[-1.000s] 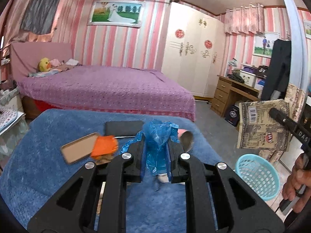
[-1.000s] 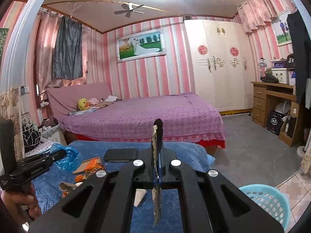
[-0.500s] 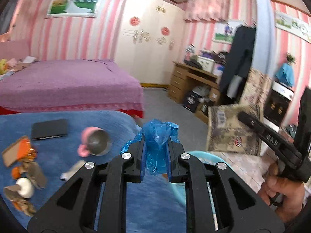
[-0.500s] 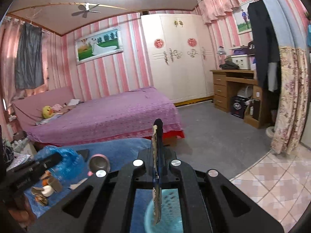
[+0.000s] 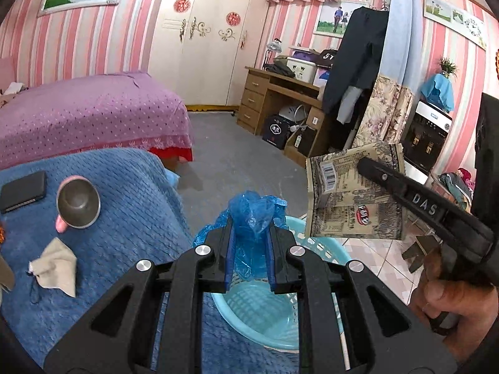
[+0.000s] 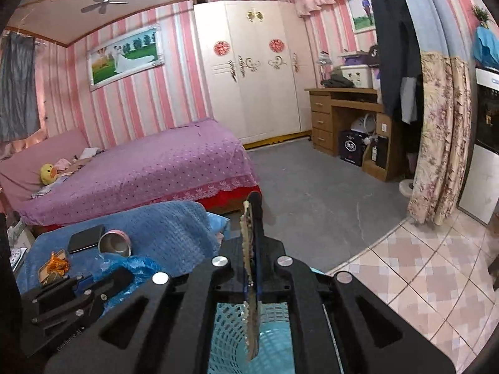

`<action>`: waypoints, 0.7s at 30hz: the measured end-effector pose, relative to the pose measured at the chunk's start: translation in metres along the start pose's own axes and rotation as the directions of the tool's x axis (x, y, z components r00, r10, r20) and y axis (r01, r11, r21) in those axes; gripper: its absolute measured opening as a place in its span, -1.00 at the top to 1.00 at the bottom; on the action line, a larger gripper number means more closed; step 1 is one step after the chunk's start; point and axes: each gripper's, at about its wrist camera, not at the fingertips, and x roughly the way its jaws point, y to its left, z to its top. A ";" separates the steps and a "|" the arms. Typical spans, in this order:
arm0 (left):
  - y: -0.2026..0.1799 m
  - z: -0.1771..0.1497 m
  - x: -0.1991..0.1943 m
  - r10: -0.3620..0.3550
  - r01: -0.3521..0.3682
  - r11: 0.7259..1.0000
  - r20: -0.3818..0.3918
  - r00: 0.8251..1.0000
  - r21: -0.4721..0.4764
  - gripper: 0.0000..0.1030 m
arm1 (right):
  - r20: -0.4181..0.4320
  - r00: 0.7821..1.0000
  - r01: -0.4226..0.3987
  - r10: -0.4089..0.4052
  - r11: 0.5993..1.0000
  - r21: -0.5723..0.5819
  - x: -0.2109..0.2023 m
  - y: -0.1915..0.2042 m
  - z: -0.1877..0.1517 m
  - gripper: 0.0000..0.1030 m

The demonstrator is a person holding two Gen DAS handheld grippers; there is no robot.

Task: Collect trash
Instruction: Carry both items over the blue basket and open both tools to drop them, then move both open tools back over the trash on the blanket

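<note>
1. Left wrist view: the left gripper (image 5: pixel 249 249) is clenched on a crumpled blue plastic bag (image 5: pixel 253 218), which sticks up between its fingers and hangs over the near rim of a light blue basket (image 5: pixel 259 314) on the floor.
2. The basket stands just beside the edge of the blue blanket-covered desk (image 5: pixel 131 218); its open mouth lies directly below the bag.
3. On the desk, well apart from the basket, lie a tipped metal cup (image 5: pixel 78 202), a dark phone (image 5: pixel 23 190) and a beige scrap (image 5: pixel 56 268).
4. To the right, the right gripper (image 5: pixel 365 165) holds a flat printed paper wrapper (image 5: pixel 343 199) above the basket's far rim. A hand (image 5: pixel 452 308) grips its handle.
5. Beyond the basket, grey floor (image 5: pixel 237 159) lies open up to the bed (image 5: pixel 87 112) and wooden drawers (image 5: pixel 252 106).
6. Right wrist view: the right gripper (image 6: pixel 252 205) has its jaws just beginning to open, the wrapper (image 6: pixel 249 280) seen edge-on between them and hanging down over the basket (image 6: pixel 243 339).
7. At lower left, the left gripper (image 6: pixel 121 275) with the blue bag (image 6: pixel 137 265) sits near the desk's (image 6: pixel 174 227) edge.
8. Tiled floor (image 6: pixel 421 277) to the right is open.
</note>
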 end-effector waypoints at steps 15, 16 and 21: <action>-0.018 -0.019 0.042 -0.098 0.097 0.995 -0.097 0.990 -0.010 0.04 | 0.078 0.997 0.021 -0.028 0.997 0.080 -0.013 -0.017 0.008 0.23; -0.020 -0.020 0.044 -0.087 0.086 0.996 -0.094 0.992 -0.006 -0.42 | 0.084 0.996 0.024 -0.031 0.996 0.082 -0.014 -0.017 0.007 0.22; -0.004 -0.019 0.030 -0.040 0.041 0.999 -0.065 0.997 0.010 -0.53 | 0.082 0.997 0.011 -0.017 0.997 0.073 -0.013 -0.014 0.005 0.22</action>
